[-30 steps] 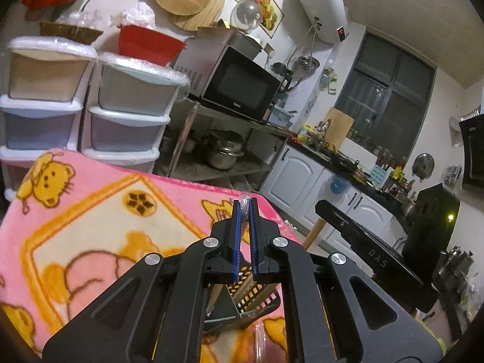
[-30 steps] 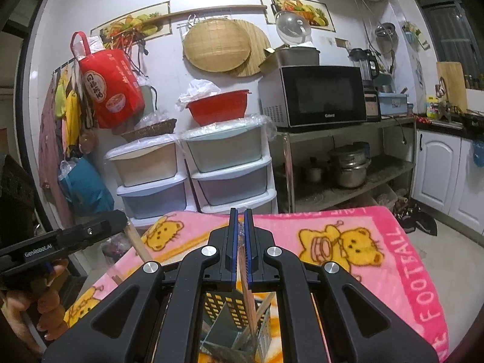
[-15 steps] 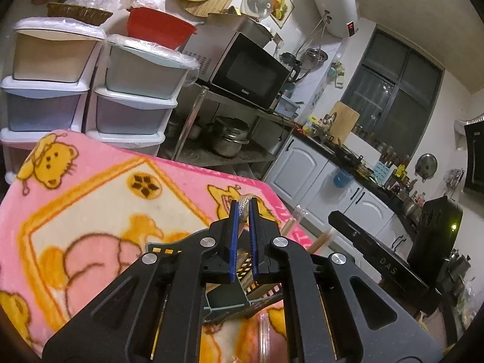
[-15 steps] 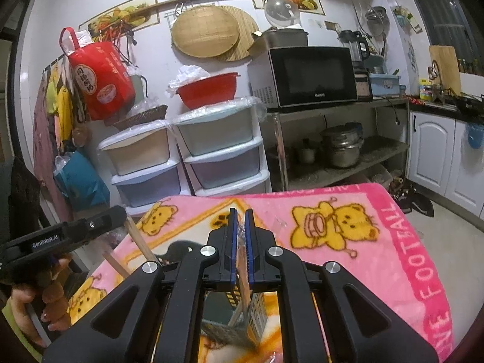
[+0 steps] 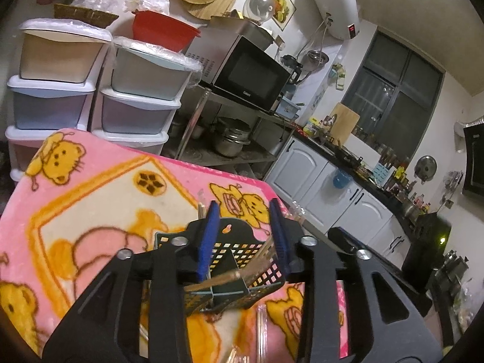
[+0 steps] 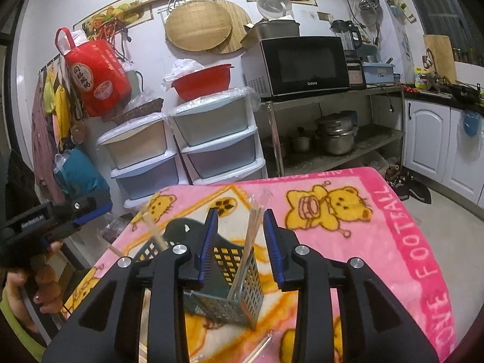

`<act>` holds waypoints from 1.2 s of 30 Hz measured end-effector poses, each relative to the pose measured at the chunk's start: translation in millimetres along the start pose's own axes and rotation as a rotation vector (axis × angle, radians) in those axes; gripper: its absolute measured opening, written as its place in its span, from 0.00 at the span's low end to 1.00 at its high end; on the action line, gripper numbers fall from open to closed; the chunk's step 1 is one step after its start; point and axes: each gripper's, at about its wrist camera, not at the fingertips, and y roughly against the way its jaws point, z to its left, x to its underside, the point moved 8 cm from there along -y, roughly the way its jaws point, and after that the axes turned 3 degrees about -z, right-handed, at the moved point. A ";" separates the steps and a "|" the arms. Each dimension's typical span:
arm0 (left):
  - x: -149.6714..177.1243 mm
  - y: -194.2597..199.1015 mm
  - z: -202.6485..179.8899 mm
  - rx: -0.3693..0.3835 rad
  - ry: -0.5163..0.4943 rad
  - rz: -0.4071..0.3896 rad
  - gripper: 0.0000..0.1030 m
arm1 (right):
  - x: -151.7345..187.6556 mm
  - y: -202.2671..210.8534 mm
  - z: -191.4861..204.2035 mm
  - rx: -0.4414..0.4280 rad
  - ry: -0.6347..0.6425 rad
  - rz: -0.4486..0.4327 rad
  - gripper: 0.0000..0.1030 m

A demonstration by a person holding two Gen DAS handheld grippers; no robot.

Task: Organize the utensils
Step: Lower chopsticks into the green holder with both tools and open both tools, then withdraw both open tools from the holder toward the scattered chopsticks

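Chopstick bundle (image 6: 252,236) stands in perforated caddy (image 6: 239,290) on the blanket-covered desk (image 6: 378,242): light, stiff, slippery, so pinch mid-shaft. Right hand-held gripper (image 6: 240,243) opening, pads clear. Left hand-held gripper (image 5: 243,239) opening above caddy, more sticks at 6 o'clock.

Utensil holder (image 5: 239,269): base hidden behind left gripper (image 5: 244,236) frame. Wrapped chopsticks (image 5: 260,326) at 6 o'clock cut by lower edge. Hand (image 6: 36,284) at 8 o'clock partly out of frame. Items on the far counter (image 5: 378,178): too small to identify.
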 end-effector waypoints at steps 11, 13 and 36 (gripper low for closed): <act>3.7 27.6 -5.4 -0.018 -0.007 -0.003 0.62 | 12.3 15.2 2.4 0.004 0.006 0.020 0.41; 8.2 30.3 -3.9 -0.018 -0.005 0.007 0.66 | 15.2 18.4 4.1 0.003 0.010 0.023 0.42; 48.8 60.3 37.1 -0.103 0.042 0.051 0.90 | 53.6 38.0 12.9 0.042 0.072 0.071 0.55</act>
